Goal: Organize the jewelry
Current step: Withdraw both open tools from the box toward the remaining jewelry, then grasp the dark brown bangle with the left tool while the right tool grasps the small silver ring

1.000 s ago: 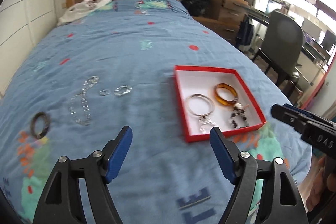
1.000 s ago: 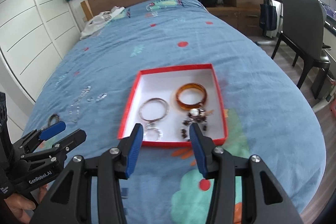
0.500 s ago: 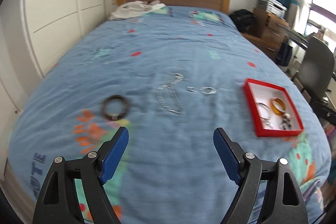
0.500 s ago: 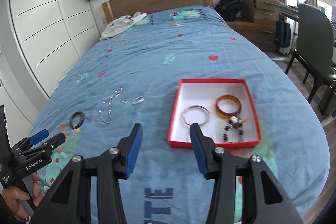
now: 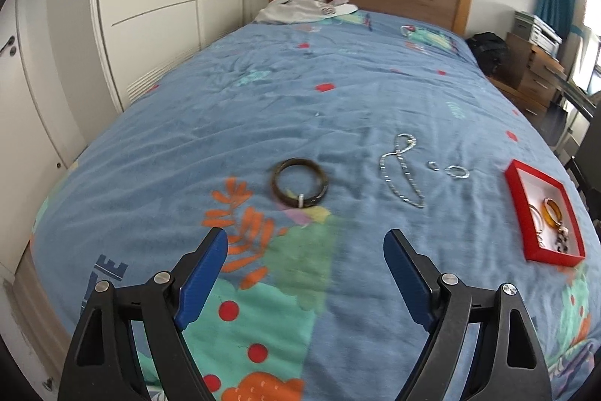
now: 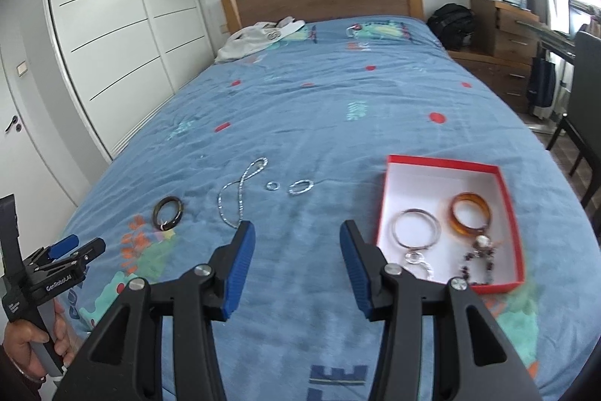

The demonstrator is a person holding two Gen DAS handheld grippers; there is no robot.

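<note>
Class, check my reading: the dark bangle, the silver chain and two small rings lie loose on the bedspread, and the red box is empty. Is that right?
Not quite. The red box is not empty: it holds a silver hoop, an amber bangle and a beaded piece, as the right wrist view shows. The rest stands.

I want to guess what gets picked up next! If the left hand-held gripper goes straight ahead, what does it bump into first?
Probably the dark bangle: it lies on the bedspread ahead of the open left hand-held gripper, roughly centred. Depth is unclear.

Red box [image 6: 443,163], amber bangle [image 6: 470,219], seemingly brown bangle [image 5: 299,182].
</note>
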